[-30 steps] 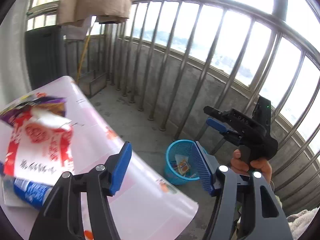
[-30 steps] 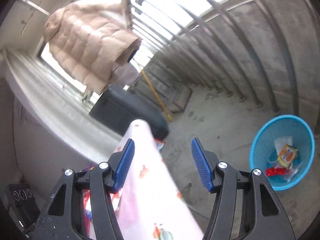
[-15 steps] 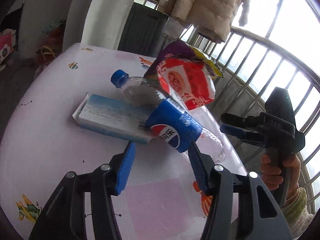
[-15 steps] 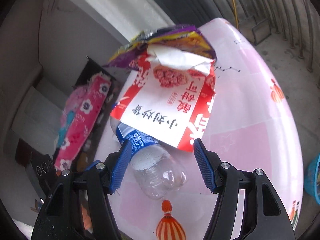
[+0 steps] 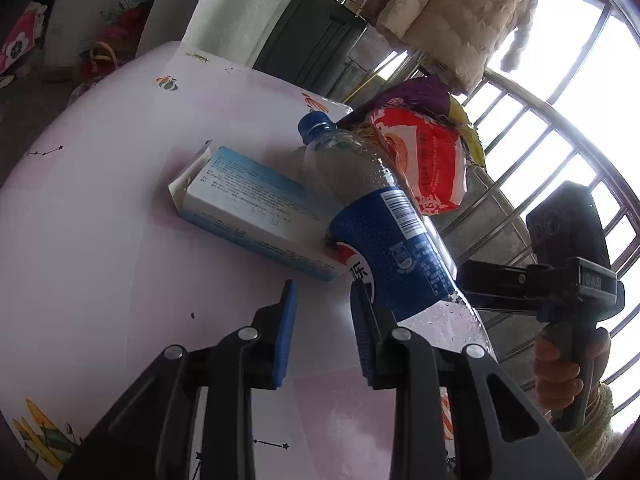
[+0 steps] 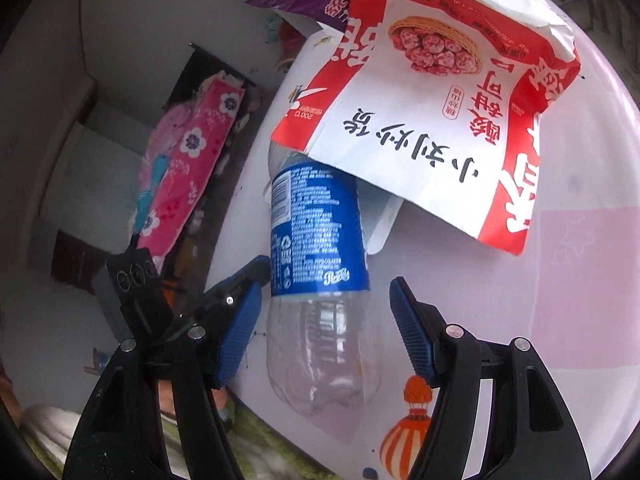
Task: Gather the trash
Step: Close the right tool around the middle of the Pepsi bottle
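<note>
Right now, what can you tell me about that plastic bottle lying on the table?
The plastic bottle is clear, apparently empty, with droplets inside, a blue cap and a blue Pepsi label. It lies on its side on the pink table, resting across a blue-white box, its upper part under a red-white snack bag. The right gripper straddles its base, jaws open.

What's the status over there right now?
Both grippers open, left, right. Right straddles bottle base, not gripping. Snack bag overlaps bottle top.
</note>
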The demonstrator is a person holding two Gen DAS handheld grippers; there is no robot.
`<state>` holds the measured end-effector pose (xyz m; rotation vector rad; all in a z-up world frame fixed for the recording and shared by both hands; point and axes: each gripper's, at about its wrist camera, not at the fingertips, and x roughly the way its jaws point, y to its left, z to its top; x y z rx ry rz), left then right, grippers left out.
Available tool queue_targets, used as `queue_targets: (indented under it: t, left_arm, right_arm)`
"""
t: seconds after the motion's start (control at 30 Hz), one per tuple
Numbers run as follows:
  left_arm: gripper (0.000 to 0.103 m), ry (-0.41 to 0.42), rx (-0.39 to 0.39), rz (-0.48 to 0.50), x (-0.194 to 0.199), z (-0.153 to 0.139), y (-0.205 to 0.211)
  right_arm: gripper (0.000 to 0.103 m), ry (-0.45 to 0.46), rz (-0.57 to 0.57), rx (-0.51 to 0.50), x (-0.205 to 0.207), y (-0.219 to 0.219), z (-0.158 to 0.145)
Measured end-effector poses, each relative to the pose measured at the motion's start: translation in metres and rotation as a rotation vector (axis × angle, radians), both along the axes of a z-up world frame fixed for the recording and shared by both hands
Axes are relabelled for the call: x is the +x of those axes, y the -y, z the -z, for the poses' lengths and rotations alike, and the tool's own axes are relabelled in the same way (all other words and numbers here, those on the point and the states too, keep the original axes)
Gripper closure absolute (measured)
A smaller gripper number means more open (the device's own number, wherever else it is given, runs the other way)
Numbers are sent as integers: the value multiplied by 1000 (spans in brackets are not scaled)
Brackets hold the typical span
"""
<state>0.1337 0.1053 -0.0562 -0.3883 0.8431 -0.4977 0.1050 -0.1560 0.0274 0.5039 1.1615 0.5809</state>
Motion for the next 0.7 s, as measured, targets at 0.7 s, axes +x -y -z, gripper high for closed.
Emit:
queue_targets:
  t: [0.7]
  left_arm:
    - [76, -14, -22, 14, -6, 2, 3]
  right_arm:
    - [40, -17, -3, -243, 34, -76, 7]
